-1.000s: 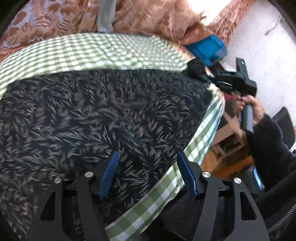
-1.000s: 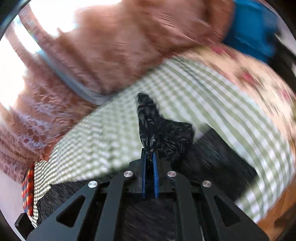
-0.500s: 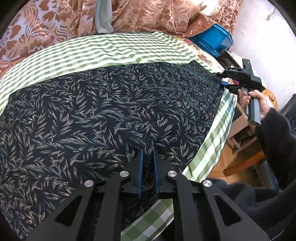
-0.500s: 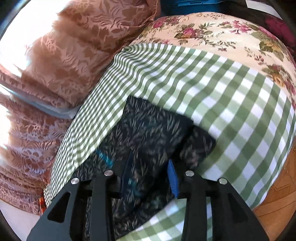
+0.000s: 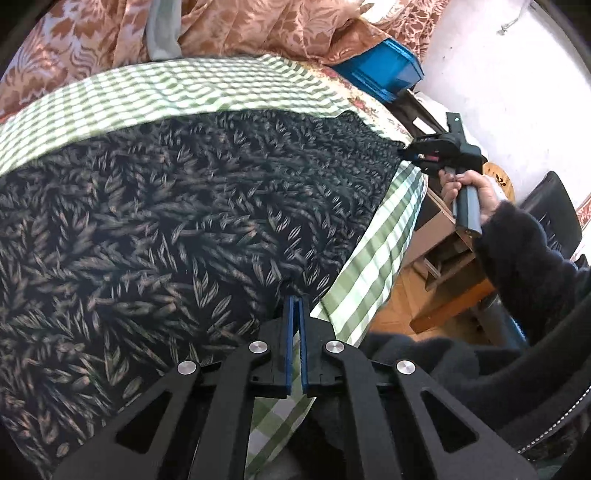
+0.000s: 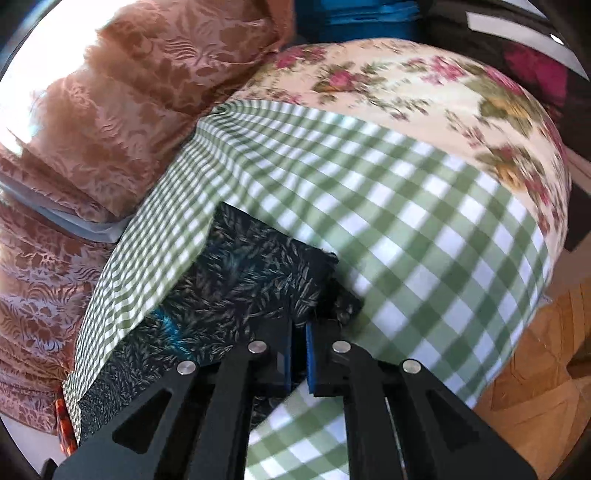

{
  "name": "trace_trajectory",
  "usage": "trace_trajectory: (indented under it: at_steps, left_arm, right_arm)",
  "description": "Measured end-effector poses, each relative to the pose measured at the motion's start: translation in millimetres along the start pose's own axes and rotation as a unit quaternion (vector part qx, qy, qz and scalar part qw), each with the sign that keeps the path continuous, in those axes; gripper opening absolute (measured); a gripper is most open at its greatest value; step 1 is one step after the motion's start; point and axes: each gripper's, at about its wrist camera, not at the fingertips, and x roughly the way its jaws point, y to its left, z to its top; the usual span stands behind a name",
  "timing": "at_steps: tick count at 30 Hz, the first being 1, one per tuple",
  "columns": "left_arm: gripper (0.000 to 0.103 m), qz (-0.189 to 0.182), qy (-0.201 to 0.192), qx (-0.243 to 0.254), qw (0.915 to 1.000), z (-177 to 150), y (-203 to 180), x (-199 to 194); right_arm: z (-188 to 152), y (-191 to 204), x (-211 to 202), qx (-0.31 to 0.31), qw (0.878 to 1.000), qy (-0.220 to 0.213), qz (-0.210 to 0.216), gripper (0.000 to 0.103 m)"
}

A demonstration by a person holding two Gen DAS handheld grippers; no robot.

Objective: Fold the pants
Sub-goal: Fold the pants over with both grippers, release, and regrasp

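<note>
The dark leaf-print pants (image 5: 177, 206) lie spread over a green checked cloth (image 5: 192, 85) on the table. My left gripper (image 5: 294, 301) is shut on the near edge of the pants. My right gripper (image 6: 299, 328) is shut on a corner of the pants (image 6: 258, 280) at the table's right end. It also shows in the left wrist view (image 5: 410, 153), held by a hand, pinching the far right corner of the pants.
A floral cloth (image 6: 424, 92) lies under the checked one (image 6: 406, 229). Brown patterned curtains (image 5: 229, 26) hang behind the table. A blue bin (image 5: 384, 70) sits at the far right. A wooden stool (image 5: 443, 280) and wood floor (image 6: 535, 369) lie to the right.
Both grippers were open at different moments and have closed on the pants: the left on the near edge, the right on the right-hand corner. The pants now lie flatter.
</note>
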Motion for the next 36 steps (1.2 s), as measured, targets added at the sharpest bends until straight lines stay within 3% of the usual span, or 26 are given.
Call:
trace_trajectory:
  at_steps: [4, 8, 9, 10, 12, 13, 14, 18, 20, 23, 29, 33, 36]
  left_arm:
    - [0.002, -0.023, -0.030, -0.032, 0.9988, 3.4, 12.5, -18.0]
    - [0.002, -0.016, -0.071, -0.061, 0.9954, 3.7, 29.2, -43.6]
    - [0.002, -0.010, -0.081, -0.064, 0.9946, 2.6, 32.2, -49.8]
    - [0.010, 0.001, -0.087, -0.053, 0.9948, 1.0, 30.8, -55.1]
    - [0.039, 0.017, -0.083, -0.027, 0.9960, -1.1, 21.9, -56.1]
    - [0.061, 0.023, -0.078, -0.018, 0.9965, -2.6, 18.1, -55.0]
    - [0.068, 0.025, -0.075, -0.011, 0.9968, -4.1, 14.8, -52.9]
    - [0.066, 0.050, -0.049, 0.016, 0.9974, -8.3, 10.0, -34.4]
    - [0.041, 0.065, -0.032, 0.020, 0.9972, -9.3, 12.1, -22.9]
    - [0.030, 0.075, -0.031, 0.006, 0.9967, -12.8, 19.7, -19.6]
    - [0.026, 0.071, -0.037, 0.001, 0.9968, -19.8, 24.8, -20.0]
    - [0.028, 0.069, -0.041, 0.003, 0.9967, -20.8, 25.3, -20.3]
    - [0.034, 0.069, -0.042, 0.011, 0.9967, -22.6, 21.3, -19.9]
  right_arm:
    - [2.1, 3.5, -8.7, -0.005, 1.000, -0.015, -0.014, 0.005]
    - [2.0, 10.0, 0.4, -0.035, 0.998, 0.005, -0.042, 0.005]
    - [1.1, 11.0, -3.4, -0.034, 0.999, 0.004, -0.037, 0.009]
    - [0.2, 11.8, -7.7, -0.031, 0.999, 0.006, -0.030, 0.015]
    - [-4.0, 13.8, -16.0, -0.029, 0.999, 0.013, -0.017, 0.027]
    - [-10.4, 17.5, -22.0, -0.029, 0.999, 0.027, 0.008, 0.029]
    - [-16.2, 22.0, -25.1, -0.030, 0.998, 0.043, 0.038, 0.030]
    - [-57.0, 57.5, -30.1, -0.060, 0.979, 0.118, 0.156, 0.031]
    - [-80.7, 75.5, -23.4, -0.073, 0.966, 0.159, 0.188, 0.031]
    - [-113.9, 98.3, -9.7, -0.074, 0.948, 0.211, 0.227, 0.030]
    - [-147.6, 117.8, 18.1, -0.060, 0.929, 0.264, 0.251, 0.030]
    - [-151.3, 120.7, 33.2, -0.048, 0.928, 0.269, 0.253, 0.030]
    - [-152.3, 125.0, 37.6, -0.048, 0.930, 0.265, 0.252, 0.023]
